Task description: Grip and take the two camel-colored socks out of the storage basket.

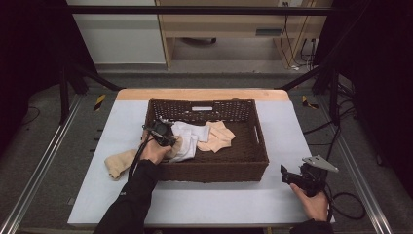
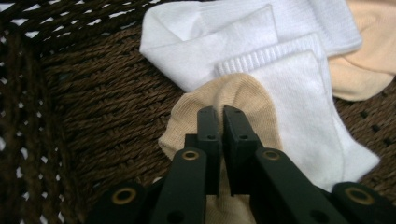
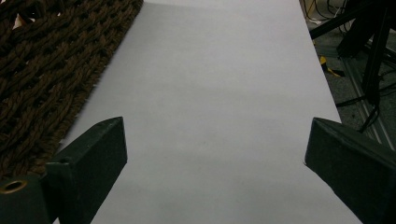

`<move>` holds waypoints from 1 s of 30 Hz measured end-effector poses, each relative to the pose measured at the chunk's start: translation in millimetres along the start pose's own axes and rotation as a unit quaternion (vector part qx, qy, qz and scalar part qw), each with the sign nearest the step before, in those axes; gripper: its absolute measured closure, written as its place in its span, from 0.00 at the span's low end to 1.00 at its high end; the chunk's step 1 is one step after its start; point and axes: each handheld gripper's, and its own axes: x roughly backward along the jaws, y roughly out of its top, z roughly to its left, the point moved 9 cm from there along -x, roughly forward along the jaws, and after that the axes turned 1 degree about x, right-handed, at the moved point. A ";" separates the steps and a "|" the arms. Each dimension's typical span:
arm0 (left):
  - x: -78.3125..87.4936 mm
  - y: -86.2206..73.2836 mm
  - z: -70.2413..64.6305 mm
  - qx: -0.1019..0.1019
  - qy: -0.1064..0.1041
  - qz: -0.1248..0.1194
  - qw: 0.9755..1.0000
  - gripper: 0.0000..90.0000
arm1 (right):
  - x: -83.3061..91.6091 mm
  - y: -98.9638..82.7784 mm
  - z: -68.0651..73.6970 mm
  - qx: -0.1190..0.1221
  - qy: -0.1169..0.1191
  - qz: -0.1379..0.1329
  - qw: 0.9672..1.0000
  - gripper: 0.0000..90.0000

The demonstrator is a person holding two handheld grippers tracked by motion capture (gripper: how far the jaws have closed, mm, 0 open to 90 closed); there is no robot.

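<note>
Jaws of left gripper (image 2: 220, 122) pinch beige sock (image 2: 224, 100) over basket (image 2: 93, 107).

No readable txt, brand or nr anywhere. Wicker basket (image 1: 253, 146) has a small white tag (image 1: 202, 108) on its far wall, but it's too small & blurred to read. Yellow-black hazard tape (image 1: 99, 101) sits on the floor by the tabletop's far left corner: stripes only, no lettering.

Grey floor (image 1: 44, 146), wood shelf unit (image 1: 234, 24).
</note>
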 end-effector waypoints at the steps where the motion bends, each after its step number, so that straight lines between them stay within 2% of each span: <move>1: 1.4 1.0 0.1 0.004 0.001 -0.002 1.000 0.96 | 0.0 -0.1 0.2 0.000 0.000 0.000 1.000 0.07; 4: 6.1 5.2 0.3 0.006 0.004 -0.021 1.000 0.97 | 0.4 0.2 0.2 -0.001 -0.001 -0.001 1.000 0.07; 6: 11.5 10.4 -0.5 0.007 0.002 -0.048 0.999 0.97 | 0.6 0.4 -0.2 -0.003 -0.001 -0.002 1.000 0.07; 7: 17.5 15.4 -1.8 0.005 -0.004 -0.074 0.997 0.97 | 0.7 0.5 0.1 -0.004 0.000 -0.002 1.000 0.07; 11: 30.8 26.8 -4.6 0.014 -0.024 -0.133 0.991 0.97 | 0.5 0.5 -0.4 -0.003 -0.001 -0.002 1.000 0.07; 14: 41.6 35.3 -6.0 0.022 -0.037 -0.173 0.984 0.97 | 0.2 0.4 -1.1 -0.002 -0.003 -0.002 1.000 0.07; 17: 54.9 42.9 -4.8 0.020 -0.039 -0.209 0.977 0.97 | 0.1 0.5 -1.3 -0.002 -0.003 -0.002 1.000 0.07; 18: 54.9 42.9 -4.8 0.020 -0.039 -0.209 0.977 0.97 | 0.1 0.5 -1.3 -0.002 -0.003 -0.002 1.000 0.07; 19: 63.8 47.3 -4.2 0.024 -0.040 -0.227 0.973 0.97 | 0.0 0.6 -1.4 -0.002 -0.003 -0.002 1.000 0.07; 20: 63.8 47.3 -4.2 0.024 -0.040 -0.227 0.973 0.97 | -0.1 0.5 -1.3 -0.002 -0.003 -0.002 1.000 0.07; 22: 73.6 51.8 -4.4 0.029 -0.048 -0.244 0.968 0.97 | -0.1 0.4 -1.4 -0.002 -0.004 -0.001 1.000 0.07; 23: 84.5 57.0 -4.9 0.030 -0.052 -0.264 0.963 0.97 | 0.1 0.5 -1.3 -0.001 -0.004 -0.001 1.000 0.07; 24: 84.5 57.0 -4.9 0.030 -0.052 -0.264 0.963 0.97 | 0.1 0.5 -1.3 -0.001 -0.004 -0.001 1.000 0.07; 26: 96.0 62.0 -5.9 0.032 -0.059 -0.282 0.957 0.97 | 0.0 0.5 -1.5 -0.002 -0.004 -0.002 1.000 0.07; 27: 101.7 64.0 -6.7 0.032 -0.064 -0.286 0.956 0.97 | -0.1 0.4 -1.5 -0.002 -0.004 -0.001 1.000 0.07; 29: 114.5 68.2 -7.1 0.032 -0.068 -0.303 0.950 0.97 | 0.0 0.5 -1.6 -0.001 -0.004 -0.002 1.000 0.07; 30: 127.7 71.5 -7.2 0.032 -0.074 -0.318 0.945 0.97 | 0.1 0.4 -1.7 -0.002 -0.004 -0.001 1.000 0.07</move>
